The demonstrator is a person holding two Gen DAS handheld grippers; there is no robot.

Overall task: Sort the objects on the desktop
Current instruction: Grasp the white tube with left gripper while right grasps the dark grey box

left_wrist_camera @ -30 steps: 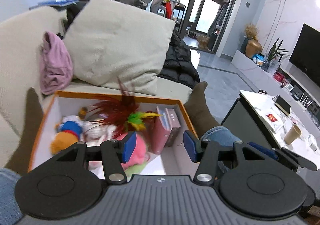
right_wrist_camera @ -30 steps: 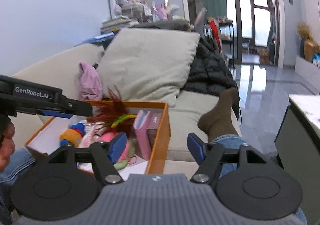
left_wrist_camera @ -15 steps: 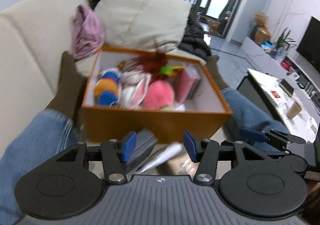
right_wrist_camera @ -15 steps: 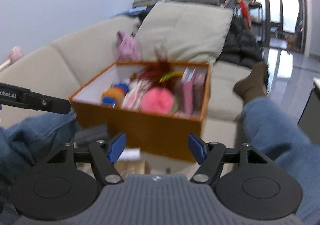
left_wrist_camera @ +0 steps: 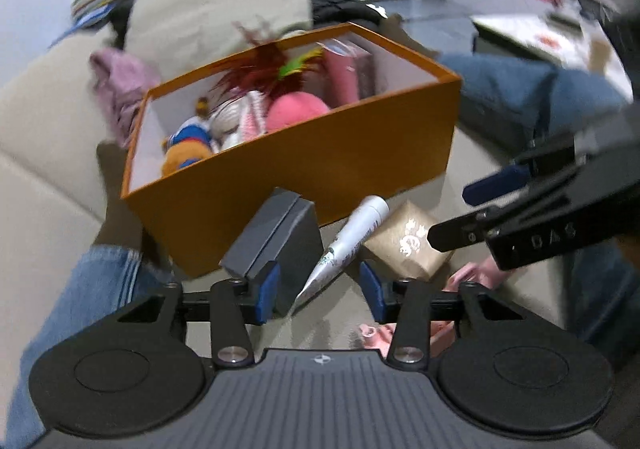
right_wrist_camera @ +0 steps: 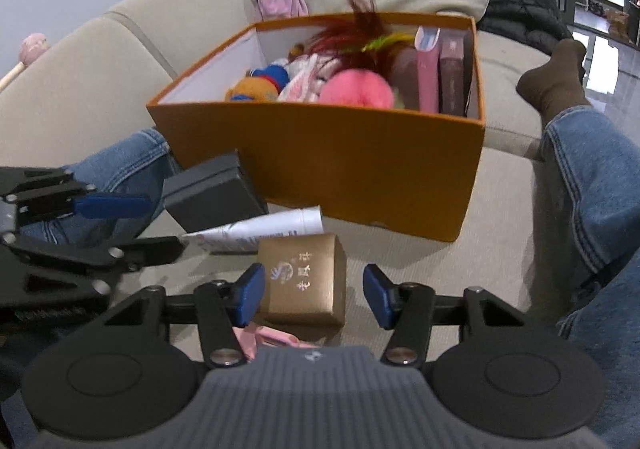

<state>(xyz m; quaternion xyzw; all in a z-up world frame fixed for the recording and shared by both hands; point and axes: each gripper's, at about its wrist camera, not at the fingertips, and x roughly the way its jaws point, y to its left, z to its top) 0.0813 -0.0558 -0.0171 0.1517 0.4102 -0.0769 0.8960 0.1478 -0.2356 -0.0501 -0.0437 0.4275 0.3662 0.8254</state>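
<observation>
Both tools are closing yet grasp nothing: left tool point(left_wrist_camera: 318, 291) low centre by the grey box point(left_wrist_camera: 276, 245), right tool point(right_wrist_camera: 314, 295) around the gold box point(right_wrist_camera: 306, 281).

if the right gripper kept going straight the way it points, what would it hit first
Most likely the gold box, which lies between the right gripper's closing fingers, not yet pressed. The white tube and orange box lie beyond it. Depth is hard to judge.

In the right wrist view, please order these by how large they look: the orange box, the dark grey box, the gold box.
1. orange box, clearly largest.
2-3. dark grey box and gold box look alike; the gold one is nearer the camera, so I cannot rank them.
</observation>
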